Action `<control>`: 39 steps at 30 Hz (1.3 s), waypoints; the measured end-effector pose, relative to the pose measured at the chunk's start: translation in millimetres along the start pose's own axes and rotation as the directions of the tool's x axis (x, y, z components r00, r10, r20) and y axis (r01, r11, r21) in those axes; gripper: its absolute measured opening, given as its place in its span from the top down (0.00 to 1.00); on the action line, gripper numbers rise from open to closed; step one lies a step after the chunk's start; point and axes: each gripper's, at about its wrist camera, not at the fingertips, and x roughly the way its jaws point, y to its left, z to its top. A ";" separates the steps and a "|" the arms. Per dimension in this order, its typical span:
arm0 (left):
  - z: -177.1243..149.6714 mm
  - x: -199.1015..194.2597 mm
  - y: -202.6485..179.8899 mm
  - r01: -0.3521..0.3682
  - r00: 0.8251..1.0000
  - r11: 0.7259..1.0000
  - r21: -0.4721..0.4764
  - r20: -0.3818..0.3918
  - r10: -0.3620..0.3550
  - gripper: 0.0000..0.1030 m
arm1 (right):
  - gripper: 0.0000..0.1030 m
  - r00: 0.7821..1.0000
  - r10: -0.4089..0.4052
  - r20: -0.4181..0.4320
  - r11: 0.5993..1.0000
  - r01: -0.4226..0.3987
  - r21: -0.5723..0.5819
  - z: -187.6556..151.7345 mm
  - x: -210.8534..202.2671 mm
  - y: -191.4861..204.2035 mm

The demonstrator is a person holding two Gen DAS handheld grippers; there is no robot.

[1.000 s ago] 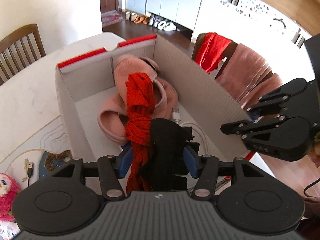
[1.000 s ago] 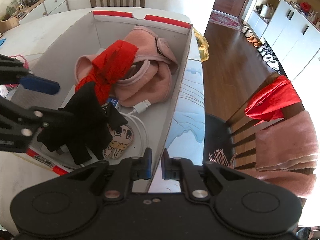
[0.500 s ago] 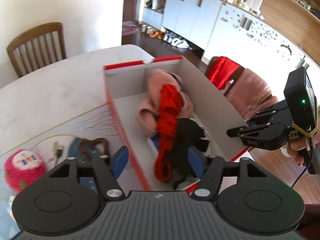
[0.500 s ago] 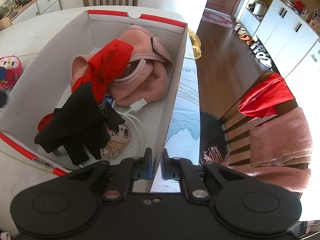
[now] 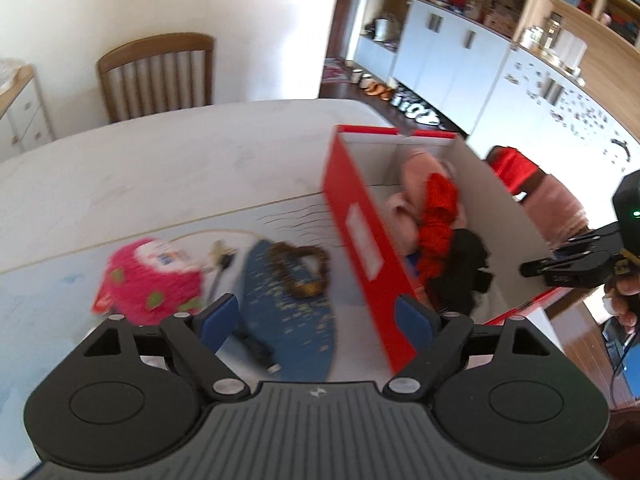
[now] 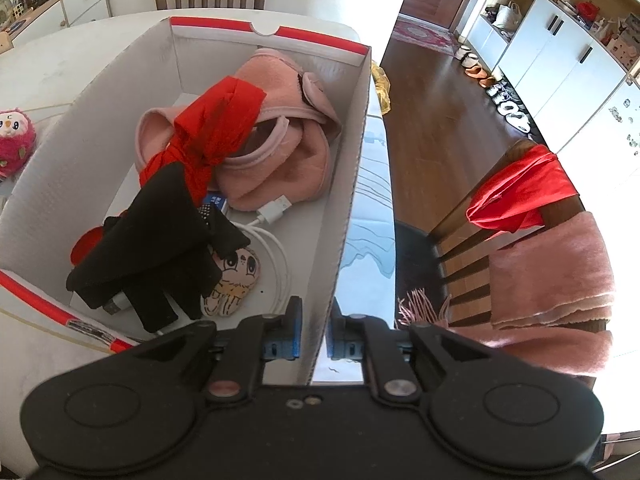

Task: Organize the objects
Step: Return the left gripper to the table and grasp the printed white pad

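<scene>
One red cardboard box sits on the pale worktop, holding one pink hat, one red cloth, one black garment, one white cable and one cartoon sticker. The right gripper has its jaws closed on the box's near wall. The left gripper hangs beside the box with nothing between its opening jaws. Outside lie one pink plush toy and one brown bead bracelet on one blue mat
</scene>
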 end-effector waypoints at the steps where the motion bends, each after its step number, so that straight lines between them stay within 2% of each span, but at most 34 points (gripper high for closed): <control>1: -2.8 -1.1 7.5 -0.012 1.000 1.000 -0.011 -0.002 0.012 0.17 | 0.88 1.000 -0.001 -0.001 1.000 0.001 0.000 0.3 0.4 0.2; 8: -26.1 0.3 60.4 -0.113 0.994 0.990 -0.087 -0.019 0.112 0.12 | 0.88 1.000 -0.007 -0.004 1.000 0.007 -0.004 0.8 1.4 2.7; 11: -33.2 5.2 82.7 -0.155 0.988 0.981 -0.120 -0.030 0.153 0.02 | 0.89 1.000 -0.008 -0.008 1.000 0.008 -0.007 0.6 2.8 2.3; 15: -39.9 19.8 108.9 -0.191 0.981 0.970 -0.148 -0.063 0.183 0.00 | 0.89 1.000 -0.003 -0.017 1.000 0.003 -0.004 1.3 5.3 -0.1; 18: -45.3 36.1 123.4 -0.248 0.967 0.958 -0.144 -0.095 0.236 0.00 | 0.89 1.000 -0.003 -0.021 1.000 0.003 -0.003 2.1 5.5 -0.8; 25: -56.5 72.0 149.7 -0.315 0.939 0.934 -0.170 -0.196 0.282 0.00 | 0.88 0.999 -0.002 -0.032 1.000 0.002 0.004 2.4 7.8 -1.3; 29: -56.6 82.5 159.1 -0.342 0.930 0.919 -0.198 -0.213 0.300 0.00 | 0.88 0.999 -0.002 -0.033 1.000 0.002 0.008 2.8 8.0 -0.9; 39: -52.3 97.4 160.9 -0.353 0.924 0.914 -0.201 -0.226 0.308 0.00 | 0.87 0.999 -0.009 -0.036 1.000 0.009 0.006 2.5 9.2 0.6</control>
